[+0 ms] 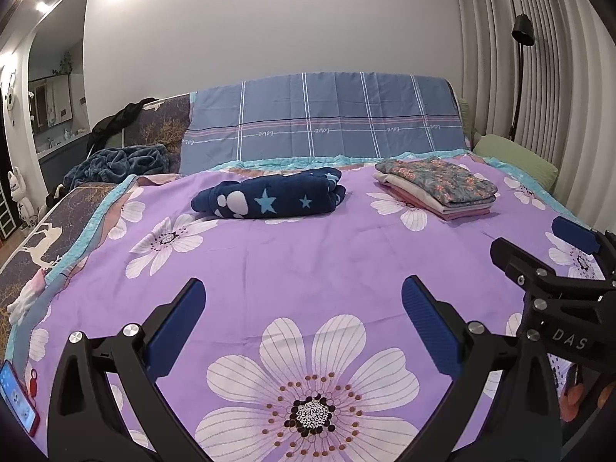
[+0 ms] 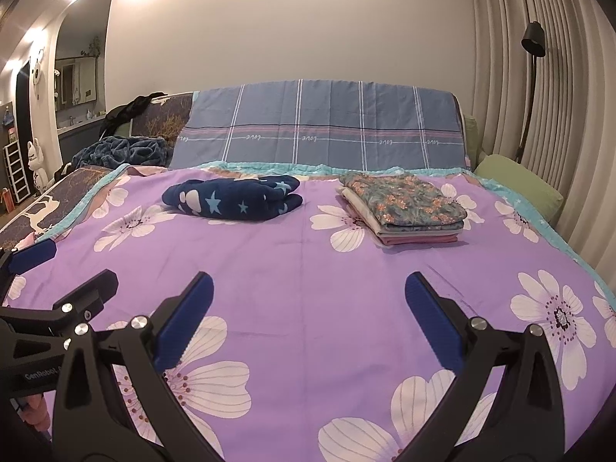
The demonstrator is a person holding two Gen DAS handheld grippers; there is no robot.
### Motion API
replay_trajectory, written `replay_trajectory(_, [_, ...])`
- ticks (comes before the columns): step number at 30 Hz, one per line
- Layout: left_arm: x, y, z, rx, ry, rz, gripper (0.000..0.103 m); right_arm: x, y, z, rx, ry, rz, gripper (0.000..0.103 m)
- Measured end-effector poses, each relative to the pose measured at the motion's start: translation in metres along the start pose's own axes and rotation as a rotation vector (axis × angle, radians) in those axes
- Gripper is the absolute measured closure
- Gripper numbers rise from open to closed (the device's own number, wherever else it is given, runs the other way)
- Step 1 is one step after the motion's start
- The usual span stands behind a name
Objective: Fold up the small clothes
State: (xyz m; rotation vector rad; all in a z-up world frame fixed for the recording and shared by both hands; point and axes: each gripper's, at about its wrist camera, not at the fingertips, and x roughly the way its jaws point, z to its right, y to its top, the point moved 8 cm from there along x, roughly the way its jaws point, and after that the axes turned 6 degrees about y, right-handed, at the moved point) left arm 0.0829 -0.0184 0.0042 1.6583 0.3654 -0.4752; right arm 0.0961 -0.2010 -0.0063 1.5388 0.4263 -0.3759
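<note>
A dark blue garment with stars [image 1: 267, 195] [image 2: 235, 197] lies loosely bundled on the purple flowered bedspread [image 1: 308, 261] [image 2: 308, 269], far centre-left. To its right sits a neat stack of folded clothes [image 1: 437, 186] [image 2: 402, 204] with a floral piece on top. My left gripper [image 1: 302, 288] hovers open over the near bedspread, nothing between its blue pads. My right gripper [image 2: 308, 283] is also open and empty, beside the left one. In the left wrist view the right gripper [image 1: 539, 242] shows at the right edge. The right wrist view catches the left gripper [image 2: 73, 265] at its left edge.
A blue plaid cover [image 1: 327, 115] drapes the headboard. A crumpled blue blanket [image 1: 123, 161] lies at far left. A green pillow [image 1: 516, 158] sits at far right by the curtain and floor lamp [image 1: 519, 57]. A phone [image 1: 17, 400] rests at the bed's near left edge.
</note>
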Motion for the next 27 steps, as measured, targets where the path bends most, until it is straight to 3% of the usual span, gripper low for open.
replay_trajectory(27, [0.0076, -0.0013, 0.0041, 0.004, 0.02, -0.015, 0.001, 0.0097, -0.0041, 0.0008, -0.006, -0.015, -0.009, 0.002])
